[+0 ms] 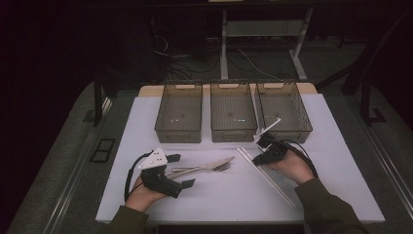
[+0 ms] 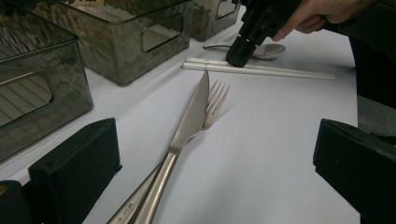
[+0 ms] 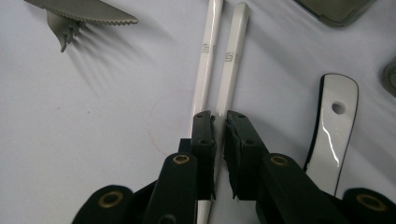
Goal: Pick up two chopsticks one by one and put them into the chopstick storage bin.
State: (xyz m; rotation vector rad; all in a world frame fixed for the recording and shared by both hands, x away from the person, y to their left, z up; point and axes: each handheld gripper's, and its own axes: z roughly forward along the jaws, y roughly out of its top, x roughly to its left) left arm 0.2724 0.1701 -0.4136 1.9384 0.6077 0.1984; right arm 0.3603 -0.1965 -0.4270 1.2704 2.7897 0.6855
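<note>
The right gripper [image 3: 220, 123] stands over a pair of white chopsticks [image 3: 219, 56] that lie side by side, touching or nearly so, on the white table [image 1: 234, 195]. Its jaws are drawn narrow, with a slim gap between them. The jaws sit above the two sticks near one end, and it cannot be told whether the pads press on a stick. In the high view the right gripper [image 1: 265, 146] is just in front of the right-hand bin [image 1: 285, 105], and the chopsticks [image 1: 265, 173] run diagonally from it toward the near edge of the table. Just beside the chopsticks lies a spoon [image 3: 334, 126] with a glossy white handle that has a hole in it; in the left gripper view its bowl [image 2: 267, 50] shows behind the right gripper [image 2: 238, 53]. The left gripper [image 1: 178, 170] rests on the table to the left with its jaws set wide, nothing between the pads. Ahead of it lie a knife [image 2: 187, 126] and a fork [image 2: 215, 102], the knife crossing over the fork, their handles toward the left gripper. Three dark, see-through bins stand in a row at the far side of the table: the left bin [image 1: 179, 109], the middle bin [image 1: 233, 109] and the right-hand bin.
</note>
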